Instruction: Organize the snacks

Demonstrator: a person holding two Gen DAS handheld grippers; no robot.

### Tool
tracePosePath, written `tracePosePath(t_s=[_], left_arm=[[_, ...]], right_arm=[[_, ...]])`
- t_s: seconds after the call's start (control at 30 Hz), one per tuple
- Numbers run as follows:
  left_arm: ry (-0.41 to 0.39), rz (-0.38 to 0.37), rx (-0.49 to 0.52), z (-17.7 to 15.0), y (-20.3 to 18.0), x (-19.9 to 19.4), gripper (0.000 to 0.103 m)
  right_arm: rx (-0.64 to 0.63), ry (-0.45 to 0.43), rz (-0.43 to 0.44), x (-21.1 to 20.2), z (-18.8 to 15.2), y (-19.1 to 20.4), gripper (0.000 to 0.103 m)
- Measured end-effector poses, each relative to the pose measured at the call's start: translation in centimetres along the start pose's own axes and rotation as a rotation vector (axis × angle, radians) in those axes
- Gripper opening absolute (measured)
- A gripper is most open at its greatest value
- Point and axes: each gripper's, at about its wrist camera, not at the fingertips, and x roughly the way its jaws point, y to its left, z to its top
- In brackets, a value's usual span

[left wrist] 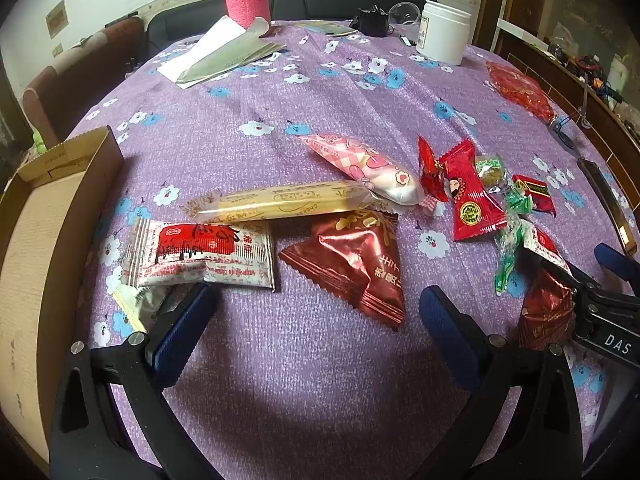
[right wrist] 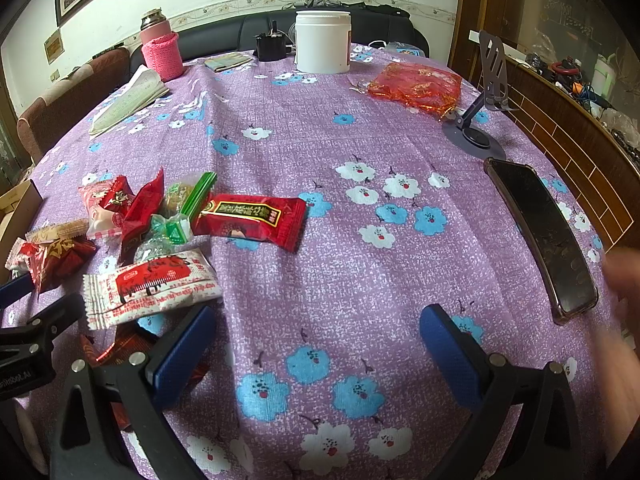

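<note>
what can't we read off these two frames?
- Cardboard box: contents cut off by the left wrist frame edge.
- Dark red packet: mostly hidden under the right tongs.
- Blurred shape at the right wrist view's right edge: unidentifiable.
- Cabinet clutter: too small.

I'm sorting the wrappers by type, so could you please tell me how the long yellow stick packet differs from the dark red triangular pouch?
The long yellow stick packet is slim, straight and pale; the dark red triangular pouch is broad, puffed and shiny foil. The stick's wrapper is partly see-through, while the pouch is opaque with gold print. The stick's far end tucks under a pink packet; the pouch lies uncovered. Both lie on the purple floral tablecloth, unheld.
</note>
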Motion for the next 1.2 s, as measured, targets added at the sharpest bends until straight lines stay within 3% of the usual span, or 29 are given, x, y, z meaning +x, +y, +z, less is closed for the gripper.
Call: tracePosePath(t_s=[0.3, 0.37, 0.5, 0.57, 0.67, 0.8, 0.97, 1.07, 1.2], left_arm=[[0.023, -0.037, 0.041, -1.7, 0.1, -1.4, 0.103], [0.023, -0.075, 0.013, -2.4, 1.1, -2.6, 0.102], [-0.101, -0.176, -0.084, -4.0, 4.5, -6.9, 0.102], [-0.086, -0.212, -0.101, -4.7, 6.2, -8.3, 0.101], [-0.055, -0.276, -0.103, -5.7, 8.2, -10.0, 0.086], [-0.177, -0.281, -0.158, -6.5, 10.9, -14.0, 0.086], [-0.375, -0.281, -0.152, -5.9, 13.4, -21.3, 0.086], [-0.491, -0.262, -0.124, -4.4, 14.9, -26.7, 0.086], [-0.62, -0.234, -0.081, -3.2, 16.0, -32.2, 0.086]], right_arm=[[0.0, 0.0, 0.0, 0.0, 0.0, 0.0, 0.103], [0.0, 0.0, 0.0, 0.0, 0.0, 0.0, 0.103], [0.001, 0.002, 0.001, 0.0, 0.0, 0.0, 0.103], [-0.018, 0.027, 0.018, -0.1, 0.2, -0.3, 0.103], [-0.008, 0.043, 0.013, 0.0, 0.2, -0.1, 0.103], [0.007, 0.063, -0.004, -0.7, -0.2, -0.1, 0.103], [0.044, -0.18, -0.03, -8.2, -1.3, 0.0, 0.1], [-0.066, -0.326, -0.06, -14.8, -1.1, 1.5, 0.1], [-0.187, -0.543, -0.189, -23.9, 0.1, 3.7, 0.1]])
